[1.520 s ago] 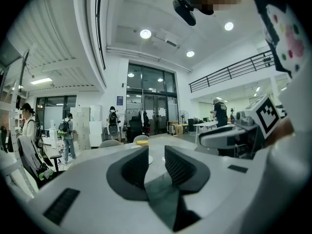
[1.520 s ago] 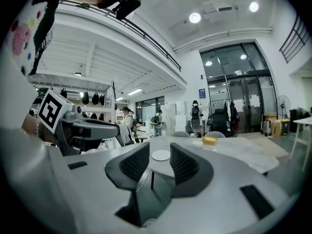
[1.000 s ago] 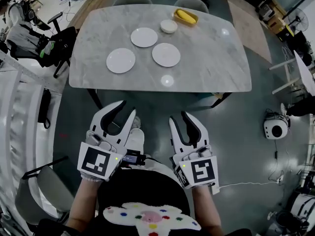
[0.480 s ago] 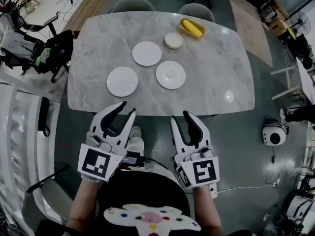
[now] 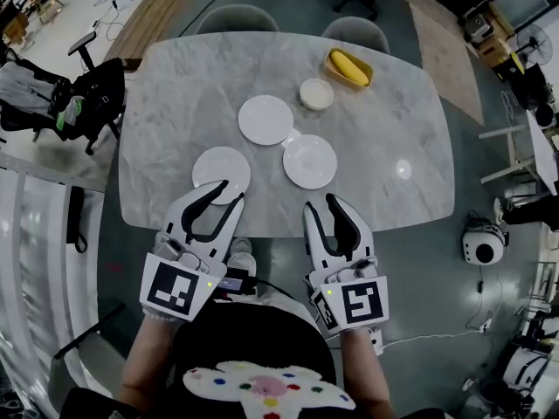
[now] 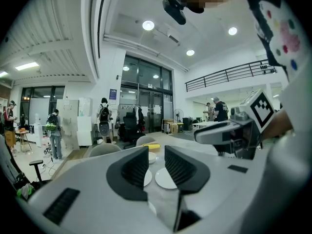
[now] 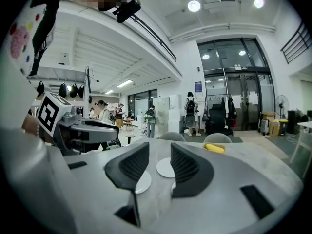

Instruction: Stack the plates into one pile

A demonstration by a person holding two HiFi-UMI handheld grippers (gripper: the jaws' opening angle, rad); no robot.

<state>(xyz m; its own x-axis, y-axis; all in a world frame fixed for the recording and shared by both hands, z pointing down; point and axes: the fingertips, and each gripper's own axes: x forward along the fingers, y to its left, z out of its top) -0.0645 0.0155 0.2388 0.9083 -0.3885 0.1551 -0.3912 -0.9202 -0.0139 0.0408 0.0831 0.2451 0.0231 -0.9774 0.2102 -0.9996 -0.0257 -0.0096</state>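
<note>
Three white plates lay apart on the marble table (image 5: 175,85), none yet stacked: one near the near-left edge (image 5: 221,168), one further off toward the middle (image 5: 265,120), and one to the right (image 5: 310,161), just beside the other two without overlapping them. Beyond them stood a small white bowl (image 5: 316,93), and at the far right of it a yellow dish (image 5: 349,68) holding something yellow. Two grey chairs (image 5: 238,16) were tucked in at the far side. Both grippers hovered at the table's near edge, side by side and pointing toward the plates. On the left gripper (image 5: 228,191) the jaws stood apart with nothing between them; from the head view its tips lay over the near rim of the near-left plate, though whether they touched it could not be told. On the right gripper (image 5: 320,204) the jaws were likewise released and empty, its tips just over the table edge, near the right plate
</note>
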